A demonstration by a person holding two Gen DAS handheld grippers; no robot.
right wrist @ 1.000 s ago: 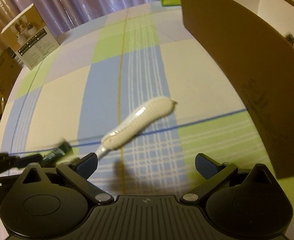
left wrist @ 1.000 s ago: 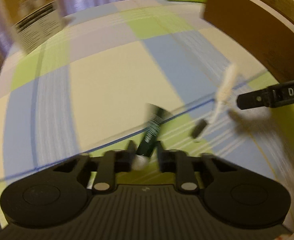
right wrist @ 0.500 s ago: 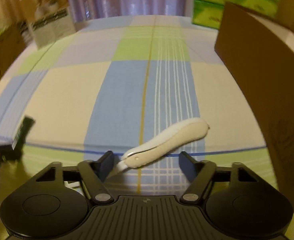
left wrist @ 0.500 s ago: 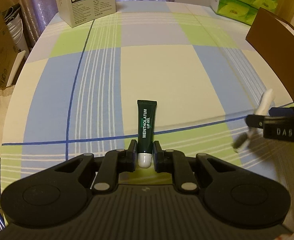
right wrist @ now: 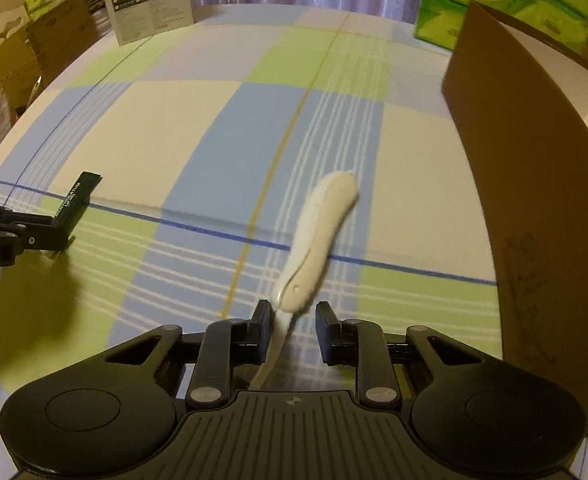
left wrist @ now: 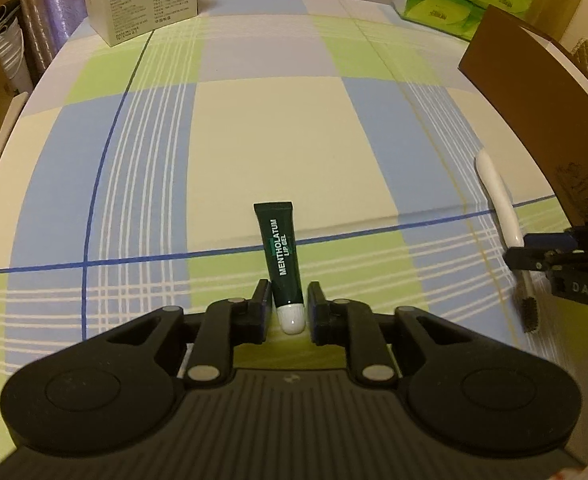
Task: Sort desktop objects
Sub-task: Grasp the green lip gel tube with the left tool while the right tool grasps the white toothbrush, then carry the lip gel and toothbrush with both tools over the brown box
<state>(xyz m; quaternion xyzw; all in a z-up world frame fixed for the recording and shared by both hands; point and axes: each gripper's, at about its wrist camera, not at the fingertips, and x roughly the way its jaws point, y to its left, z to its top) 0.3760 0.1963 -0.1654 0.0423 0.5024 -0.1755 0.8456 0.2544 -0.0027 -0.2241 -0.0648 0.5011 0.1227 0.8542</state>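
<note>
Lip gel tube (left wrist: pixel 281 257) sits between the fingers of the left gripper (left wrist: pixel 289 307), its long axis running straight away from the gripper along the line of the fingers, white cap nearest the camera and flat crimped end pointing out over the checked tablecloth (left wrist: pixel 278 140). The two fingers stand close on either side of the tube just above the cap, nearly closed; they look to be pinching it, though I cannot tell whether it is lifted or resting on the cloth.

A white-handled brush (right wrist: pixel 319 236) lies at the right gripper (right wrist: pixel 292 328). Its thick handle angles forward and a little to the right, and its thin neck passes back between the fingers, hard against the left finger with a clear gap before the right one. So those fingers are part open and do not have a firm hold as far as I can see. In the left wrist view the brush (left wrist: pixel 499 208) shows its dark bristle end hanging behind that gripper.

The brown cardboard box (right wrist: pixel 533 184) stands to the right, just beside the brush and well apart from the tube. The right hand is plainly nearer to it; the left would have to carry its tube across the cloth.
</note>
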